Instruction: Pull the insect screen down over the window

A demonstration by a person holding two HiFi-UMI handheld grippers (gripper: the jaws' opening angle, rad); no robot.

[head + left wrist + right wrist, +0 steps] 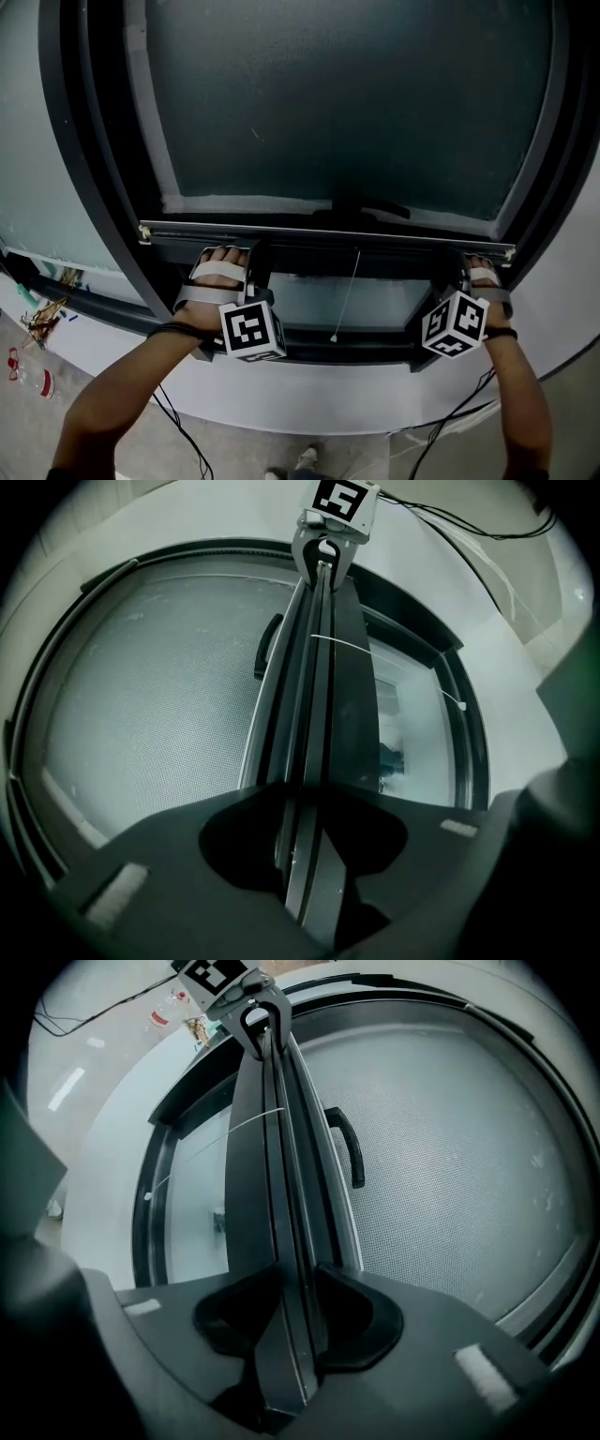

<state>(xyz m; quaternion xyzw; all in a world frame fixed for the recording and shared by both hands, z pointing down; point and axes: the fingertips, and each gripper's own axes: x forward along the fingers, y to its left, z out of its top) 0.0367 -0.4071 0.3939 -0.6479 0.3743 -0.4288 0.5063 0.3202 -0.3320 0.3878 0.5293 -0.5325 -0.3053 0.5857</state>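
The insect screen's grey mesh (347, 103) covers most of the window. Its dark bottom bar (328, 239) sits a little above the lower frame. My left gripper (255, 258) is shut on the bar's left part and my right gripper (457, 264) on its right end. In the left gripper view the bar (314, 667) runs from my left gripper (309, 799) to the right gripper's marker cube (339, 499). In the right gripper view the bar (272, 1147) passes between the jaws of my right gripper (295, 1274). A black handle (347, 1147) sits mid-bar, and a thin pull cord (345, 295) hangs below.
The black window frame (89, 187) curves around the screen, with its lower rail (319, 352) just under the grippers. A strip of uncovered glass (309, 300) shows between bar and rail. Cables (178, 431) trail on the floor, and small clutter (42, 319) lies at the left.
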